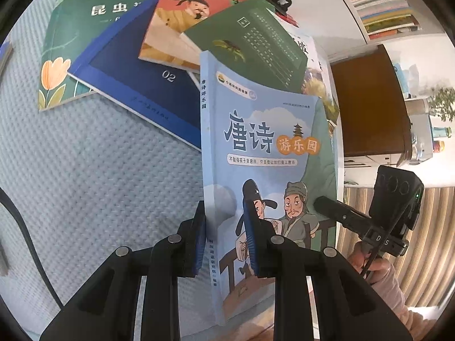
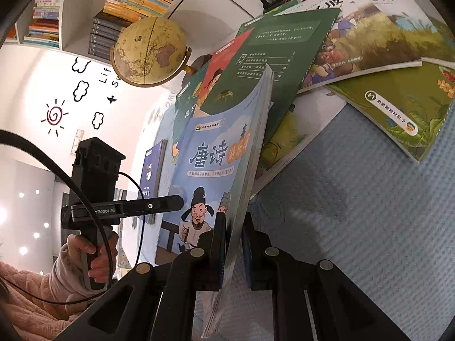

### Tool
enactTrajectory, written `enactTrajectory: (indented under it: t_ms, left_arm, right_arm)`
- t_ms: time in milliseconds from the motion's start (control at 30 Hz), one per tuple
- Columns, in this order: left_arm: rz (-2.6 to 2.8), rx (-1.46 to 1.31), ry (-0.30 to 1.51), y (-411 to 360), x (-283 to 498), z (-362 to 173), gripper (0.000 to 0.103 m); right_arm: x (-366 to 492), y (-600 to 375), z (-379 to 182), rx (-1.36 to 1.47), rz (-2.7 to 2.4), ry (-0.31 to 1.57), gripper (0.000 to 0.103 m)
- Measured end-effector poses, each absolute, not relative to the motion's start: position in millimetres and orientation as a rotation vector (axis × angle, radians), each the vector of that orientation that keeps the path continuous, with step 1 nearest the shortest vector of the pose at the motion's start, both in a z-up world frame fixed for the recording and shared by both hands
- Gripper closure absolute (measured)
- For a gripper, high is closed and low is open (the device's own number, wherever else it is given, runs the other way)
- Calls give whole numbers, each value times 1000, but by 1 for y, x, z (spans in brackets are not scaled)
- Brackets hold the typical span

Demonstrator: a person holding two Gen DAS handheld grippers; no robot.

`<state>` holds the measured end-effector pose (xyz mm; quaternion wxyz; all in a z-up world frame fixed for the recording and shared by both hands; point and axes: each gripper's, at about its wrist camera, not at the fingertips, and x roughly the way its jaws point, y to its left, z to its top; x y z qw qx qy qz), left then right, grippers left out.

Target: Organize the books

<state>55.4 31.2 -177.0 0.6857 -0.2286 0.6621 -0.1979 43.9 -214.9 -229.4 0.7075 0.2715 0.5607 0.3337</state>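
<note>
Both tongs, left (image 1: pixel 227 236) and right (image 2: pixel 233 244), clamp the blue Tang-poetry book (image 1: pixel 264 142), held upright near the scattered pile; next, we judge, it needs carrying to its stack.

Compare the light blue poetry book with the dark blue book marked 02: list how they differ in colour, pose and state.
The light blue poetry book carries cartoon figures; the dark blue book marked 02 has a nearly plain cover. The light blue poetry book stands raised, clamped by the left gripper and the right gripper; the dark blue book lies flat on the mat, partly under other books, ungripped. Both are paperbacks.
</note>
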Motion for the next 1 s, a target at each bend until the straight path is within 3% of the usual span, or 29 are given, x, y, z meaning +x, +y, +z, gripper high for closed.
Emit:
enactTrajectory:
  t_ms: [1000]
  left_arm:
    - [-476, -523, 1339, 98, 48, -129, 82]
  right_arm:
    - [39, -167, -159, 499, 780, 1118, 91]
